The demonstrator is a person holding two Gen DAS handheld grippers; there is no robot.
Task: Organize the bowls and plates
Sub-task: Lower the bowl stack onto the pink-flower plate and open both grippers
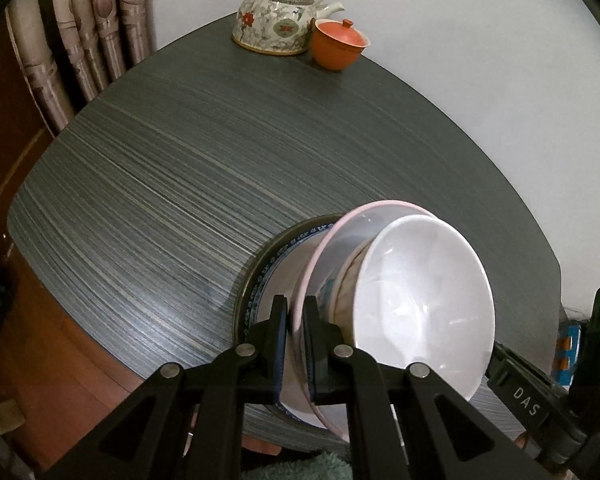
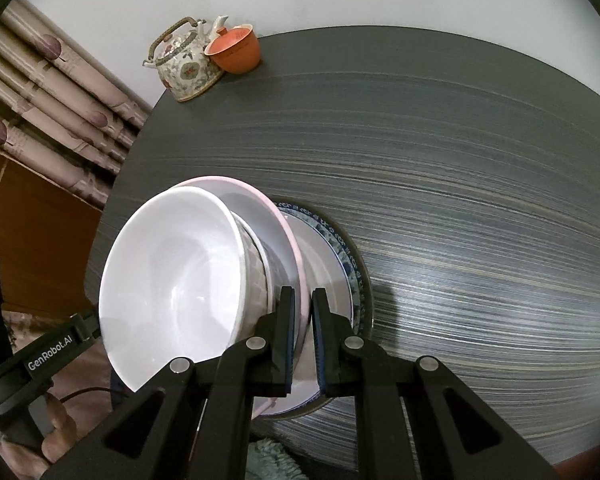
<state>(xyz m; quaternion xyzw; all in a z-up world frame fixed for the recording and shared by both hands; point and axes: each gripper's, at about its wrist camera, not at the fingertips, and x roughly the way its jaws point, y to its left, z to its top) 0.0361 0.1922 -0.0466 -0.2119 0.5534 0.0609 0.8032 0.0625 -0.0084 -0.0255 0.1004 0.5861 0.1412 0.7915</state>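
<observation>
white bowl [image 1: 420, 312] in patterned bowl [image 1: 342, 292] on pink plate [image 1: 340, 240] | blue plate [image 1: 268, 280] beneath | left gripper [image 1: 296, 312], right gripper [image 2: 303, 308] both clamped on pink rim | patterned bowl mostly hidden

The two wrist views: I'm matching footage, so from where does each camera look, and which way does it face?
Left wrist: sits on the left gripper, looking down along its fingers, which pinch the pink-rimmed plate; the right gripper's arm shows at lower right.
Right wrist: sits on the right gripper, looking down at the same plate's opposite rim; the left gripper's arm and a hand show at lower left.
Shared: white ceramic bowl, blue-patterned plate, dark grey table, floral teapot, orange lidded cup.
</observation>
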